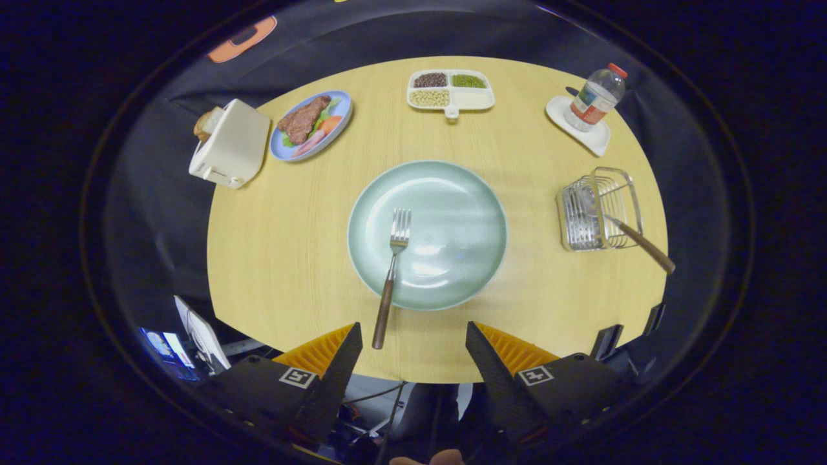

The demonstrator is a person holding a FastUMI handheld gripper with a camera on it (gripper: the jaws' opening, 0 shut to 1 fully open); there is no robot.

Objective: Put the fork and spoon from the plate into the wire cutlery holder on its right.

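A handheld two-finger gripper, fingers spread wide apart with nothing between them, shows wedge-shaped fingers with ribbed inner faces, each mounted on an angular dark housing carrying a small square black-and-white marker tag.

The gripper is wide open and holds nothing. The fork lies on the plate. The spoon leans in the wire holder.

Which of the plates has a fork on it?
The big pale green plate in the middle of the table, just ahead of the open gripper. The fork lies on it, handle sticking out over its rim.
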